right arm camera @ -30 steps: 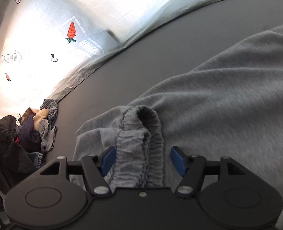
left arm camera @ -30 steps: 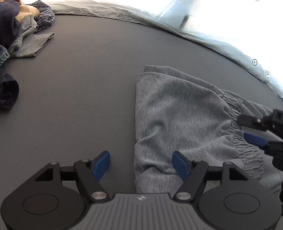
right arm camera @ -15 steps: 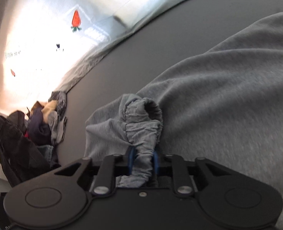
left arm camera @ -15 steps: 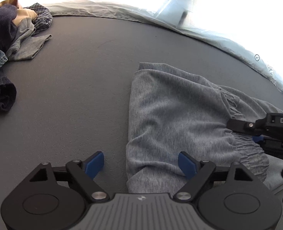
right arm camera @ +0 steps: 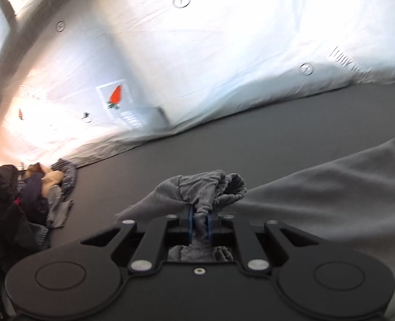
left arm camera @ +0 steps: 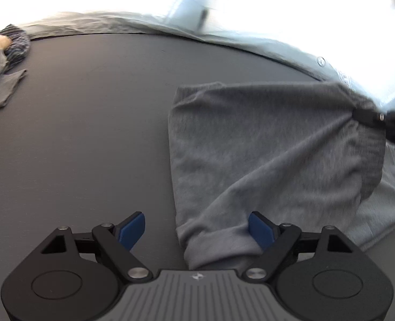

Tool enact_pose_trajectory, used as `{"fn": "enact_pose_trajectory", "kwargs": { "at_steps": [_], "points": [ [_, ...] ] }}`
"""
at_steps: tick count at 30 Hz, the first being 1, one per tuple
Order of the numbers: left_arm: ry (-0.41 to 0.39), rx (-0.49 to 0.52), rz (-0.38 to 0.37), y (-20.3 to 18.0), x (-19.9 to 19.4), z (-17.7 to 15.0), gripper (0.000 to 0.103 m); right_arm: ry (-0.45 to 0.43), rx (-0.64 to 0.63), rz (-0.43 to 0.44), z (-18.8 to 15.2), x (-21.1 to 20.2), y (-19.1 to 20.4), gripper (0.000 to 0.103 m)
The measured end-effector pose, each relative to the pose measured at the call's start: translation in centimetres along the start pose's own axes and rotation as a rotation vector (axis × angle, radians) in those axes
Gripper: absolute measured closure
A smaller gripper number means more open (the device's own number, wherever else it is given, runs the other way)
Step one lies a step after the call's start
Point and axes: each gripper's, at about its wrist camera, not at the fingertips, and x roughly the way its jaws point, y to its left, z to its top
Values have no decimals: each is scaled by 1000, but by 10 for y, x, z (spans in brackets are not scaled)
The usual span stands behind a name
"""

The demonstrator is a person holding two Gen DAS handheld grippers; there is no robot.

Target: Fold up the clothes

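A grey sweat garment (left arm camera: 264,149) lies on the dark table (left arm camera: 90,123). My left gripper (left arm camera: 197,230) is open, low over the table, with the garment's near cuff end between its blue pads. My right gripper (right arm camera: 198,224) is shut on the bunched elastic waistband (right arm camera: 210,187) and holds it lifted off the table. In the left wrist view it (left arm camera: 368,115) pulls the cloth up taut at the right edge. The rest of the garment (right arm camera: 331,203) slopes down to the right.
A pile of mixed clothes (right arm camera: 36,195) sits at the table's far left, also in the left wrist view (left arm camera: 4,61). A white printed sheet (right arm camera: 224,67) hangs behind the table's back edge.
My right gripper closed on the waistband and raised it, stretching the cloth up and to the right. My left gripper stayed open over the cuff end and drew slightly nearer.
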Motion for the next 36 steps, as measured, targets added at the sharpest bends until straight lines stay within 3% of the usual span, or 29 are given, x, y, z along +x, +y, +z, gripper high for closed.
{"fn": "enact_pose_trajectory", "kwargs": {
  "at_steps": [6, 9, 13, 15, 18, 25, 28, 31, 36],
  "points": [
    [54, 76, 28, -14, 15, -10, 17, 113, -52, -280, -14, 16, -20, 76],
    [56, 95, 33, -15, 15, -10, 17, 120, -1, -275, -31, 10, -27, 60],
    [63, 156, 52, -22, 18, -14, 12, 185, -18, -303, -60, 16, -26, 55],
    [67, 180, 81, -24, 19, -14, 5, 180, 4, -301, -65, 12, -28, 50],
    [79, 182, 92, -25, 17, -11, 5, 175, 81, -281, -66, 0, -34, 43],
    [8, 217, 105, -45, -19, -21, 5, 107, 218, -245, -90, -67, -50, 22],
    [-7, 207, 56, -62, -30, -31, 5, 33, 265, -230, -111, -110, -61, 2],
    [-9, 222, 43, -88, -32, -45, 5, -51, 305, -244, -131, -146, -81, 0],
    [-14, 168, 56, -130, -34, -67, 5, -78, 287, -344, -115, -164, -134, 0]
  ]
}}
